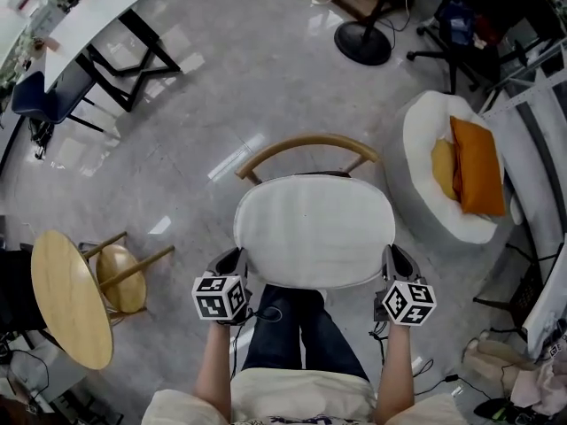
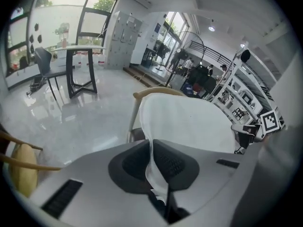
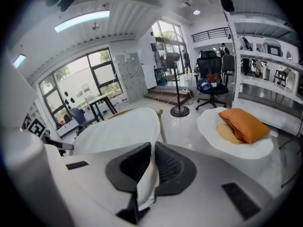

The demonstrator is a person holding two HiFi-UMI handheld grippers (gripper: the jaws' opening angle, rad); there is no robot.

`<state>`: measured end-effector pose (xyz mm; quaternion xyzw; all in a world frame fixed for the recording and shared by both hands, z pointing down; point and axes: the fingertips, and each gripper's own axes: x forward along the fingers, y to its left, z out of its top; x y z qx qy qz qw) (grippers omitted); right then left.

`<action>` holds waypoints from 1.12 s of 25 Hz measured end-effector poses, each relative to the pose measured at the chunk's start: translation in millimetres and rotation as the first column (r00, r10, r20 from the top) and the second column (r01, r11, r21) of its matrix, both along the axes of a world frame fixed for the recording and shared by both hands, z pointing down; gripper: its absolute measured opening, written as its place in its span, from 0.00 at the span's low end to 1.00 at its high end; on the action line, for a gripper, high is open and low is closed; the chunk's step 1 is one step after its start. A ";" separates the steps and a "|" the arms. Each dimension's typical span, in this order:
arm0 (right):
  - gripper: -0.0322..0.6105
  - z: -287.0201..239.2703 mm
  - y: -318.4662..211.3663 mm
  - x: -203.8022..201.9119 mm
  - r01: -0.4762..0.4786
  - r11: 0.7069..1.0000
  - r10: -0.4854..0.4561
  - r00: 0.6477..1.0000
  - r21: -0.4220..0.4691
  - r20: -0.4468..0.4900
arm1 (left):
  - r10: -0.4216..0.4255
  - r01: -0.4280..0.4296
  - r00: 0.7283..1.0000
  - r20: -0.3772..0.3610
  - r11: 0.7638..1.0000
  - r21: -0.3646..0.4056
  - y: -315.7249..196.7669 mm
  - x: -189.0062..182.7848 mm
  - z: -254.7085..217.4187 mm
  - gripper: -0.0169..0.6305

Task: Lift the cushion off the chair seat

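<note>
A flat white seat cushion hangs level in the air above the wooden chair, whose curved backrest shows just beyond it. My left gripper is shut on the cushion's near left edge, and my right gripper is shut on its near right edge. In the left gripper view the white cushion runs into the pinched black pads. The right gripper view shows the same cushion pinched between that gripper's pads. The chair seat itself is hidden under the cushion.
A white beanbag with an orange pillow lies at the right. A round wooden table and stool stand at the left. A fan base and office chair are beyond. The person's legs are below.
</note>
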<state>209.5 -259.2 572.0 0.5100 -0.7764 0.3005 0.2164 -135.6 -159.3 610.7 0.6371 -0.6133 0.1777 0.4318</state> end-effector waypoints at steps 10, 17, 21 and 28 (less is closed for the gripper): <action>0.12 -106.3 63.2 44.6 0.069 0.987 -0.071 0.997 0.145 0.008 | -0.088 0.082 0.995 0.044 0.988 0.131 82.1 49.8 -109.6 0.09; 0.12 -157.2 104.1 61.5 0.090 0.969 -0.097 0.995 0.229 0.018 | -0.150 0.133 0.987 0.064 0.967 0.219 129.9 69.5 -163.7 0.09; 0.12 -184.6 121.8 78.5 0.091 0.959 -0.102 0.994 0.268 0.029 | -0.167 0.140 0.982 0.087 0.956 0.259 149.2 86.5 -194.2 0.09; 0.12 -221.8 149.4 95.1 0.102 0.941 -0.120 0.992 0.322 0.037 | -0.184 0.142 0.976 0.113 0.941 0.307 177.9 103.0 -236.3 0.08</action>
